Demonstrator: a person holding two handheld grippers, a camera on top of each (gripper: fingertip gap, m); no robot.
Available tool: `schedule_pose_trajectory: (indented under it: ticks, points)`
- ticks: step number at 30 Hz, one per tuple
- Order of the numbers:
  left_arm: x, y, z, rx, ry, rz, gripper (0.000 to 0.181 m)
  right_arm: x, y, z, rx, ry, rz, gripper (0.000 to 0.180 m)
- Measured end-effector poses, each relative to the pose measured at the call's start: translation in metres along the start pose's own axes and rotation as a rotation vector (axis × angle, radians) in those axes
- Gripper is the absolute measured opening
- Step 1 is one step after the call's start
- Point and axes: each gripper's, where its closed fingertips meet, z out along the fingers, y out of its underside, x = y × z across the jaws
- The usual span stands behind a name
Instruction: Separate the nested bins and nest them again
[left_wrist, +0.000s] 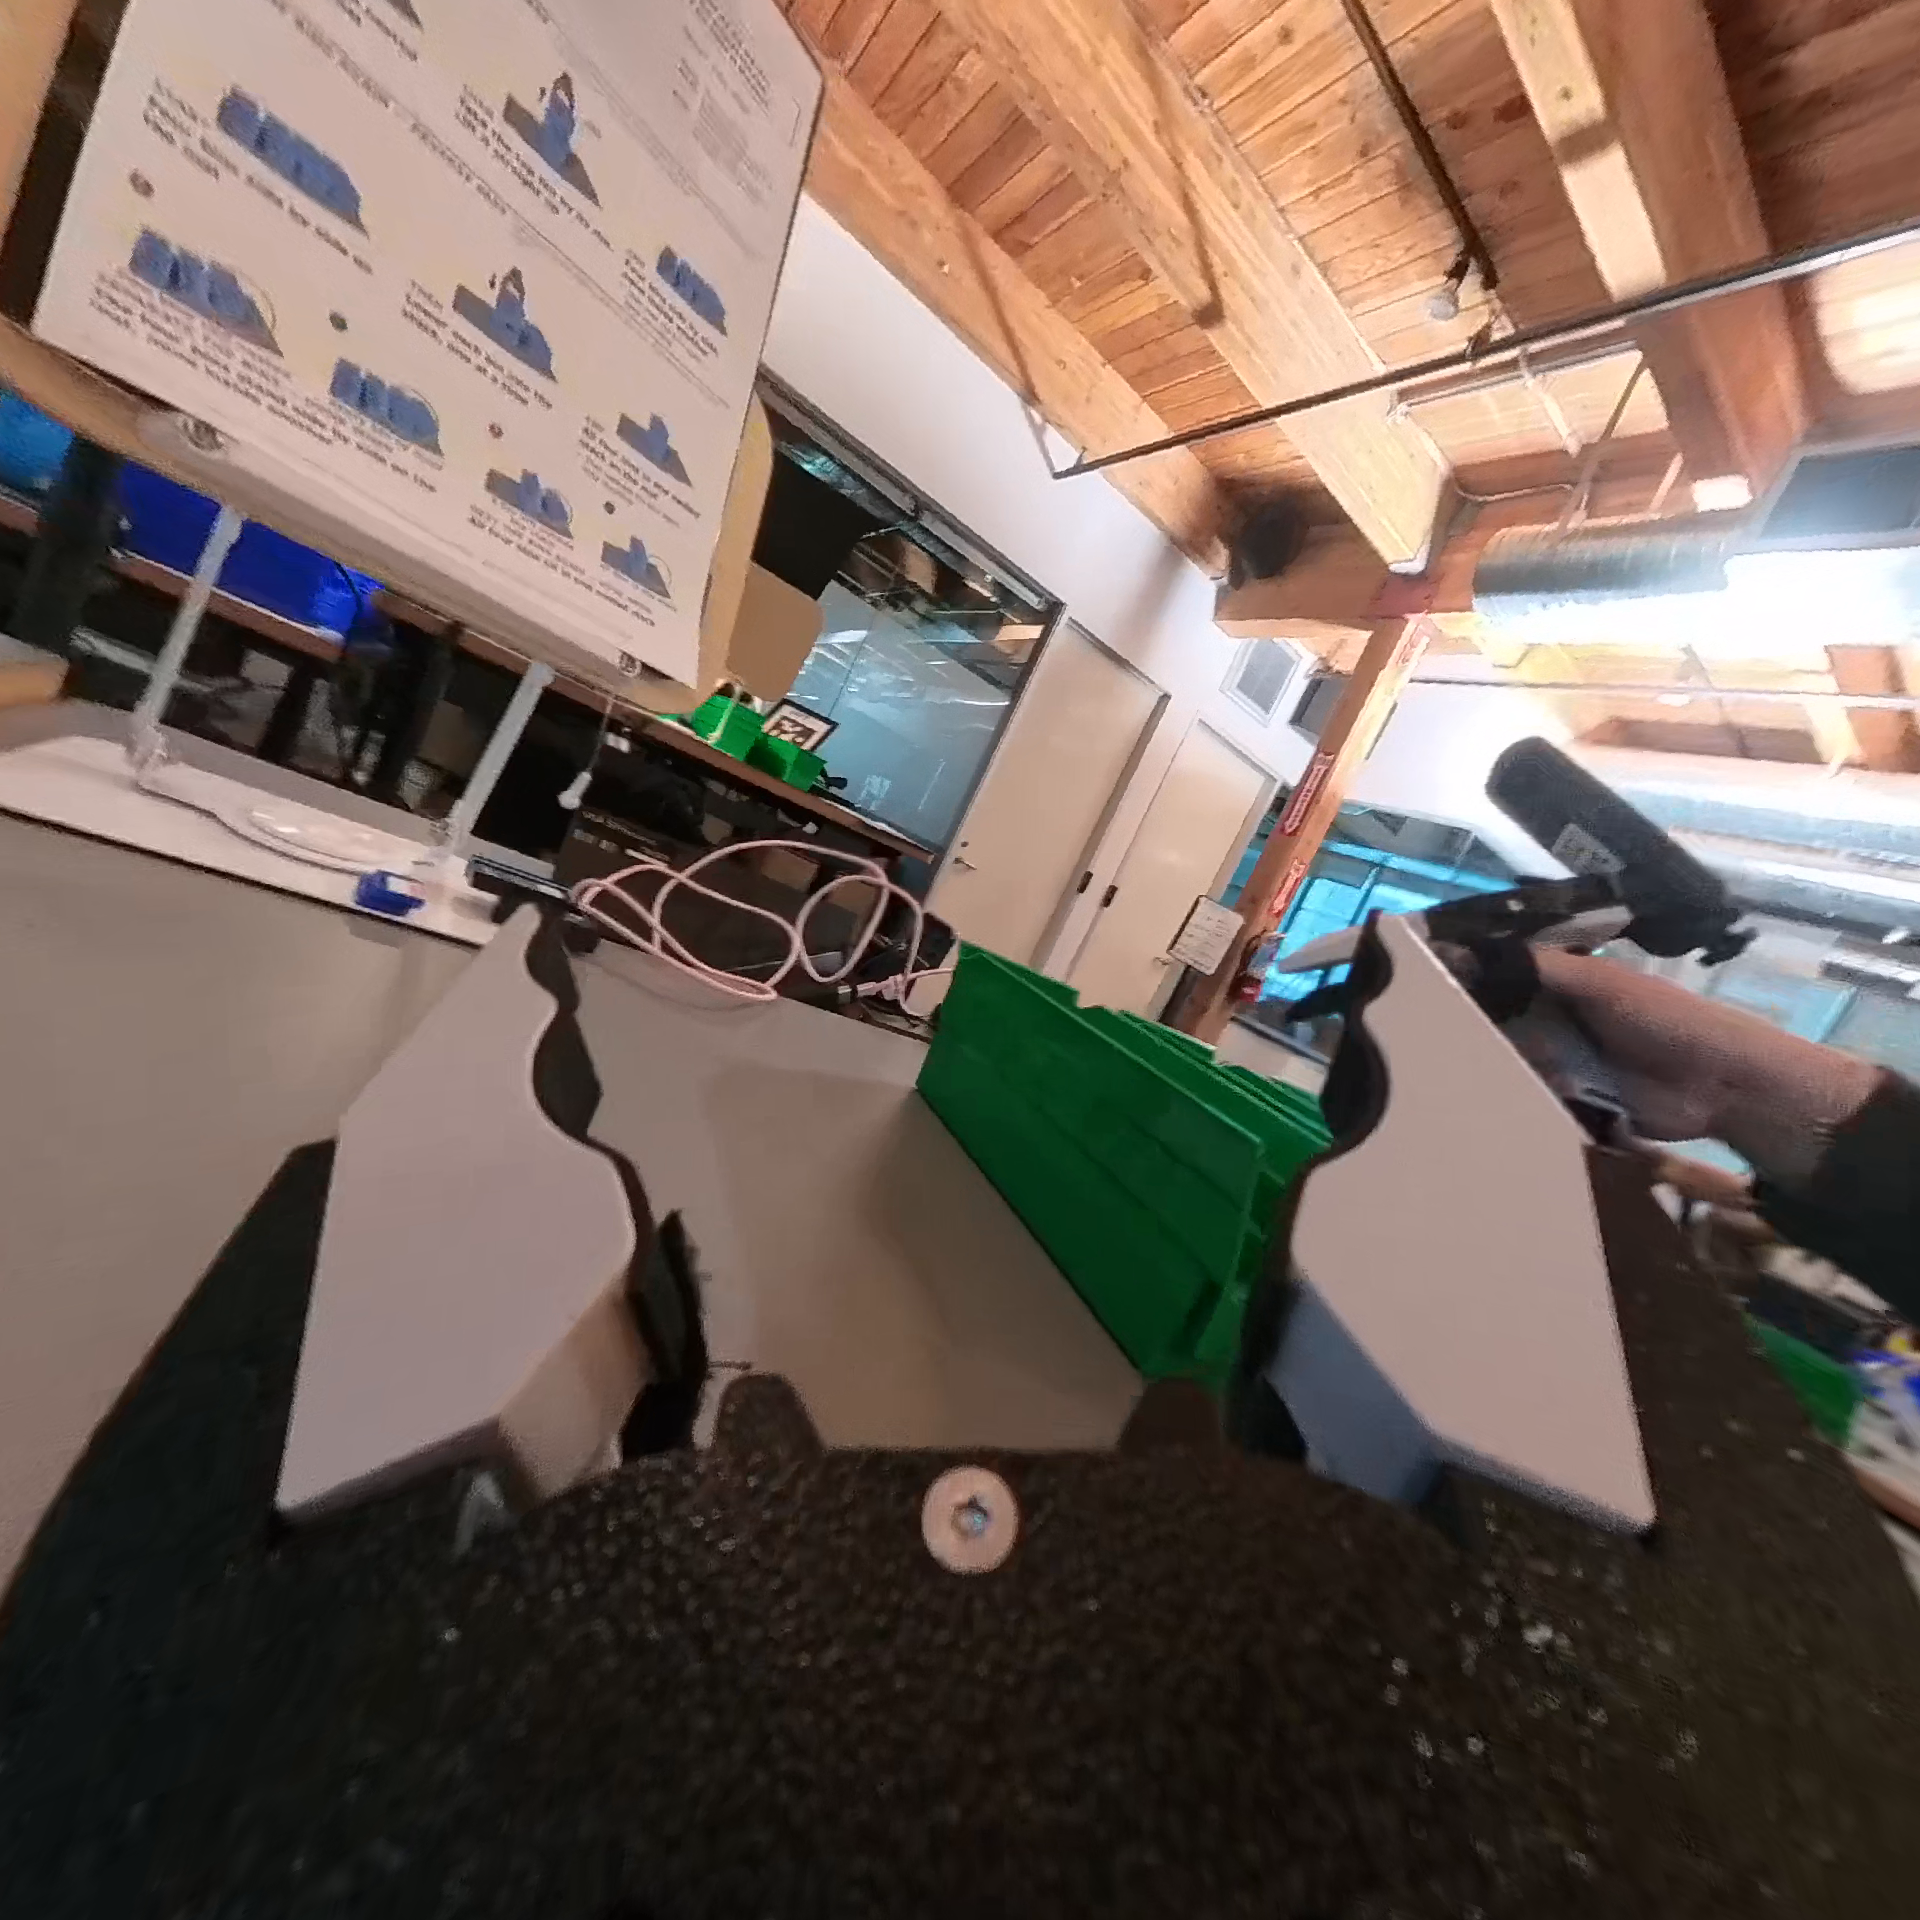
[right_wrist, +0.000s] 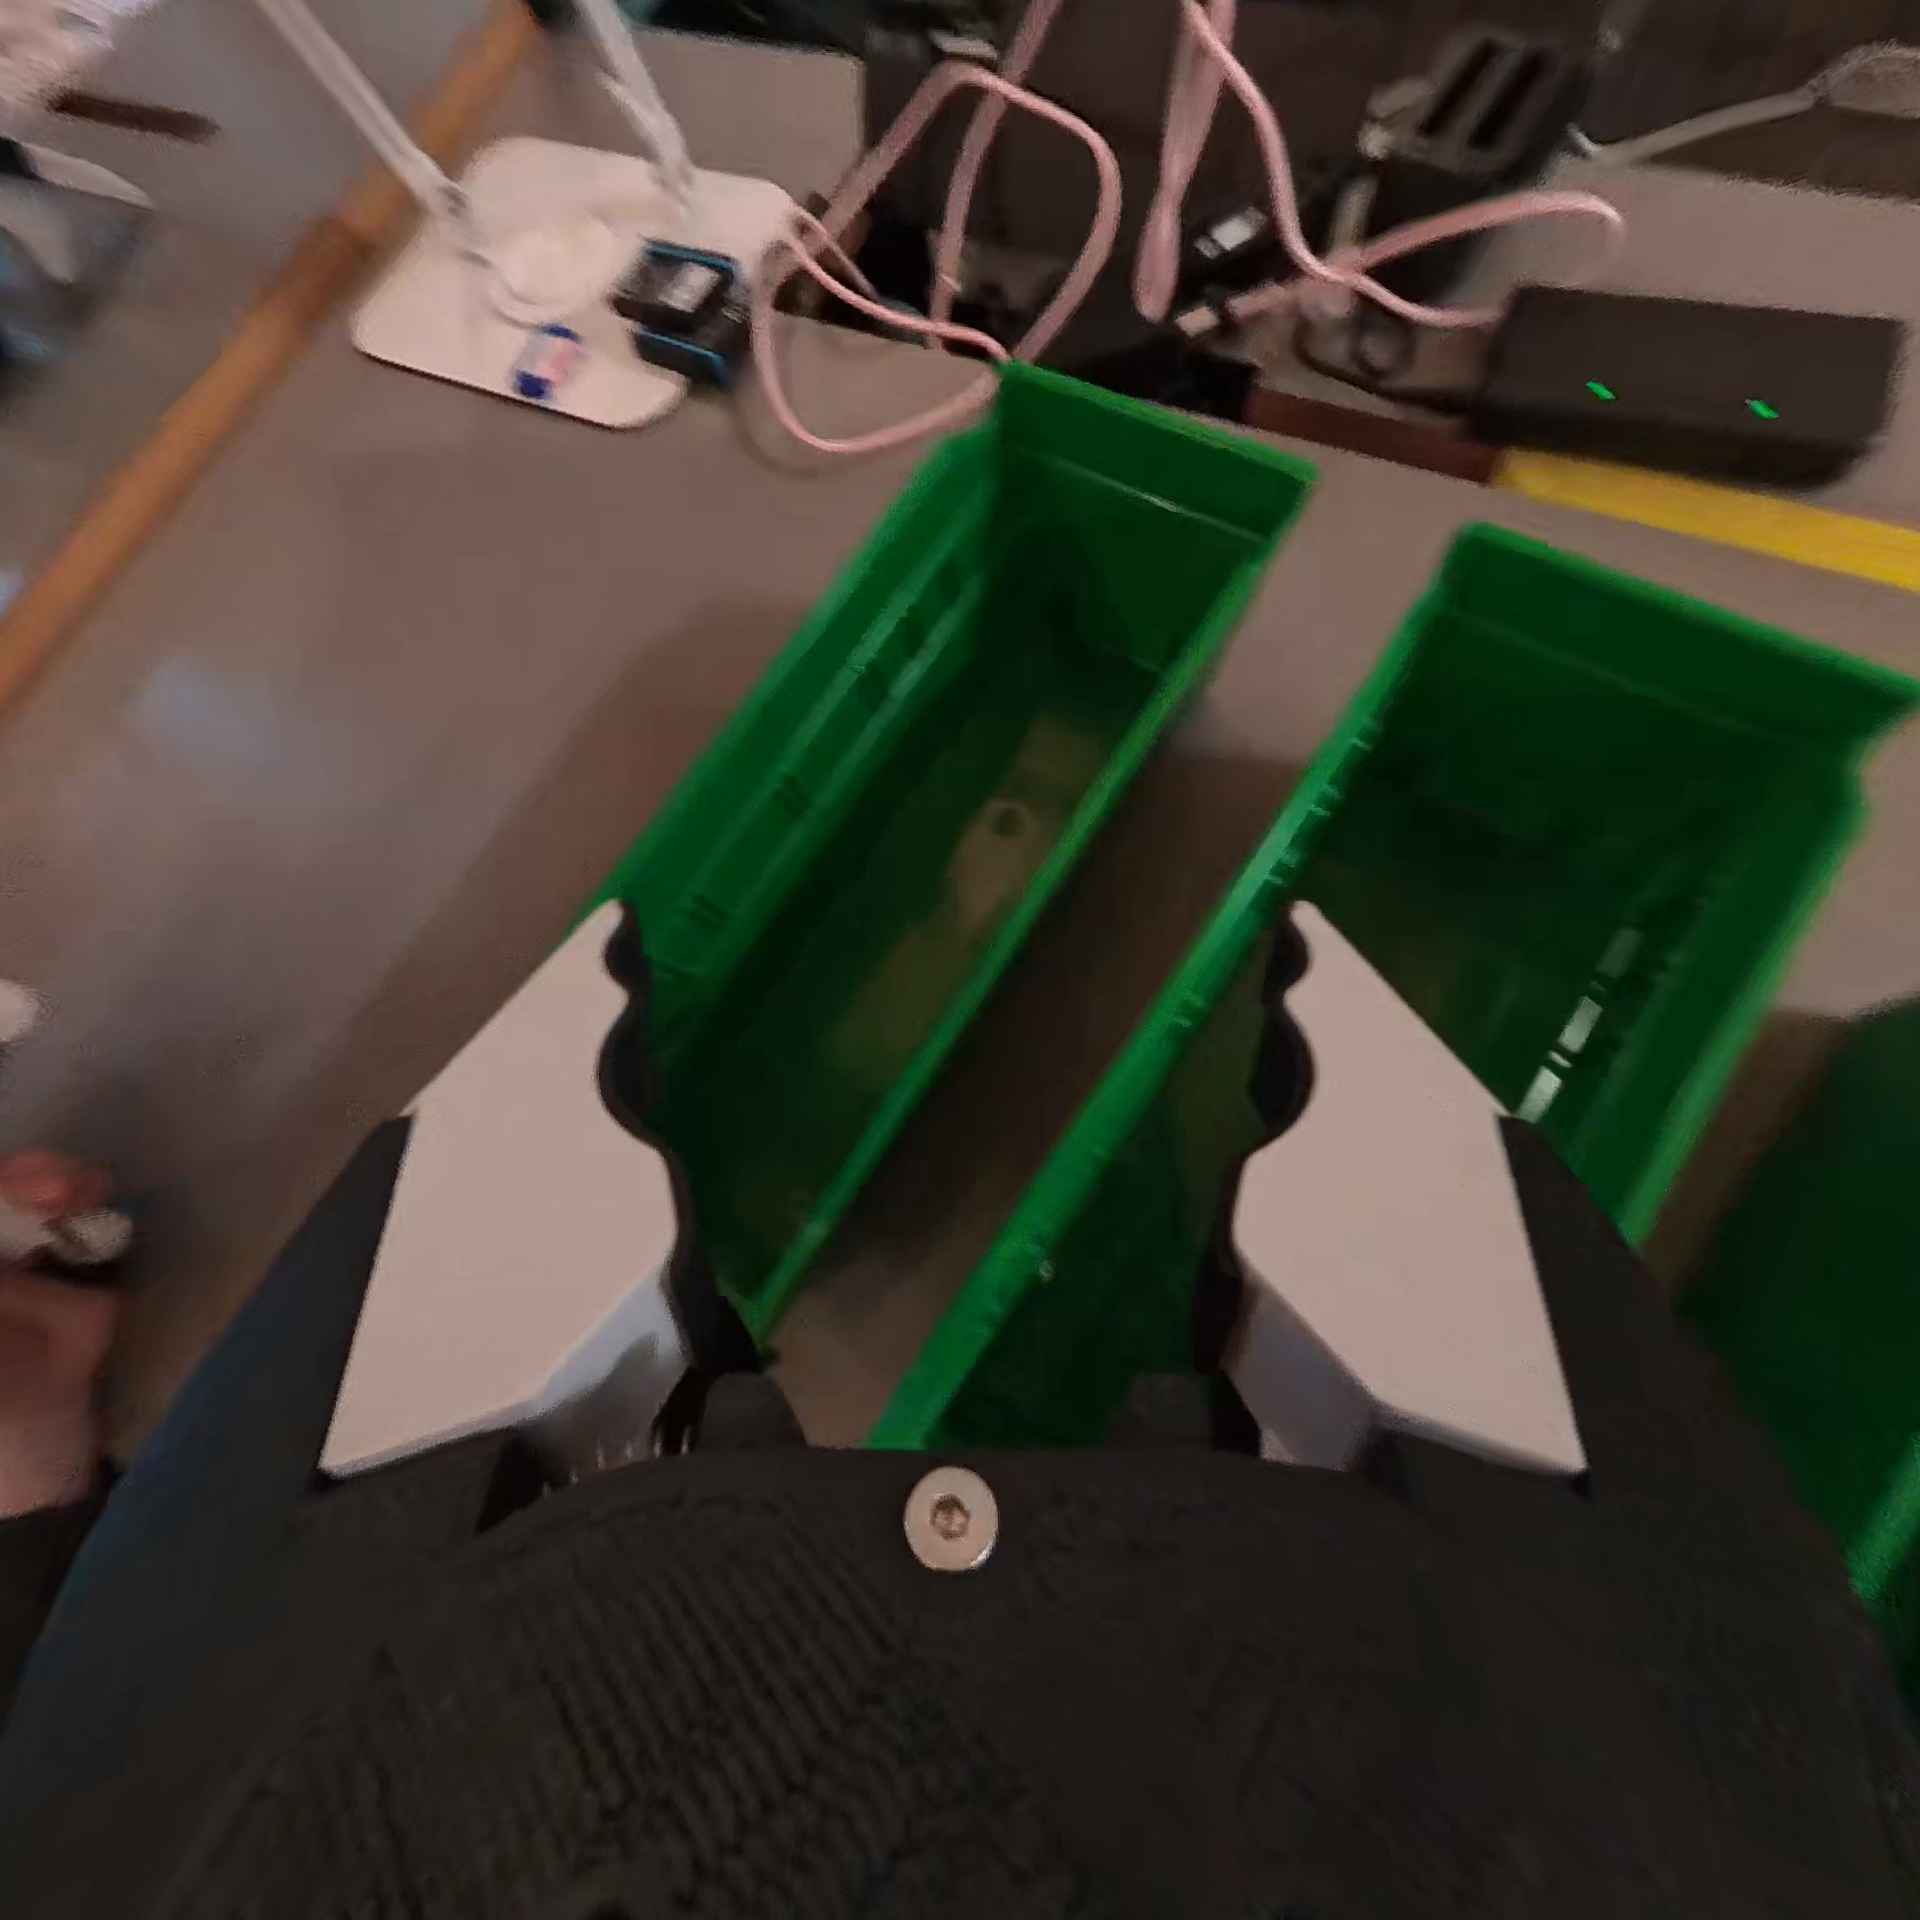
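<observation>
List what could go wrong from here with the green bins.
1. The right gripper is open over two green bins at once, the left bin and the right bin; closing might catch both inner walls.
2. The pink cable loops near the left bin's far end and could snag.
3. The left gripper is close beside a bin and might knock it.

Grey table (right_wrist: 312, 644) carries green bins (right_wrist: 935, 790), pink cable (right_wrist: 914, 135).
</observation>
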Motion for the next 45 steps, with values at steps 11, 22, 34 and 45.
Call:
schedule_pose_trajectory:
  ticks: [11, 22, 34, 45]
  points:
    - [-0.007, 0.032, 0.011, -0.198, -0.136, 0.216, 0.131, 0.087, 0.040, -0.002, -0.279, 0.069, 0.269, 0.138]
    - [-0.011, 0.041, 0.013, -0.254, -0.174, 0.265, 0.131, 0.094, 0.076, 0.010, -0.454, 0.170, 0.222, 0.129]
    - [-0.011, 0.044, 0.014, -0.268, -0.171, 0.257, 0.131, 0.086, 0.083, 0.009, -0.519, 0.119, 0.256, 0.111]
    - [-0.011, 0.045, 0.014, -0.274, -0.174, 0.254, 0.131, 0.064, -0.021, -0.046, -0.353, 0.162, 0.297, 0.111]
